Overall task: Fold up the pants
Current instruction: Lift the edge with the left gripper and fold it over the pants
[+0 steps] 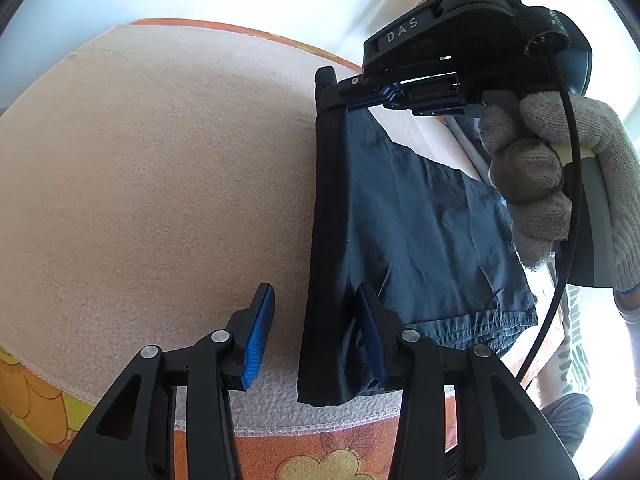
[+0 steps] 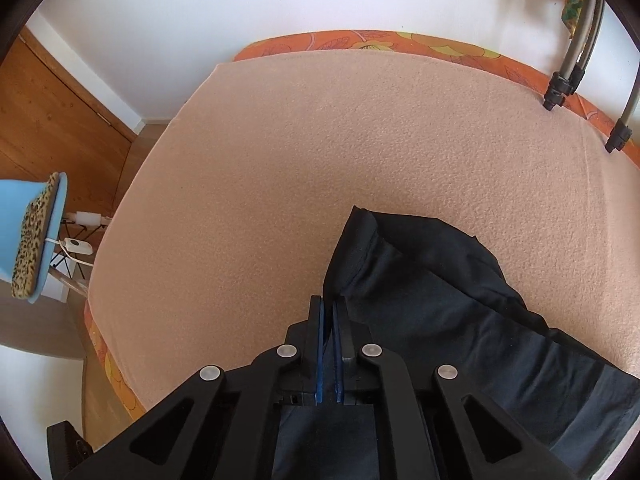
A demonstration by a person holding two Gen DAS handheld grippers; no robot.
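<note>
Dark navy pants [image 1: 400, 220] lie folded on the right part of the peach blanket [image 1: 160, 180], with one long edge lifted. My left gripper [image 1: 314, 336] is open at the near end. The lifted edge hangs between its blue pads; the left pad [image 1: 256, 340] stands off the cloth and the right one lies against it. My right gripper [image 1: 326, 80], held by a gloved hand [image 1: 560, 184], is shut on the far end of that edge. In the right wrist view its jaws [image 2: 329, 312] are closed on the pants [image 2: 440, 300], which drape off to the right.
The blanket [image 2: 320, 160] covers a bed with an orange flowered sheet [image 2: 400, 40]. A blue chair with a leopard-print cushion [image 2: 32, 240] stands left of the bed, beside cables and a wooden door [image 2: 52, 112]. Metal legs with black feet [image 2: 560, 84] rest on the far right corner.
</note>
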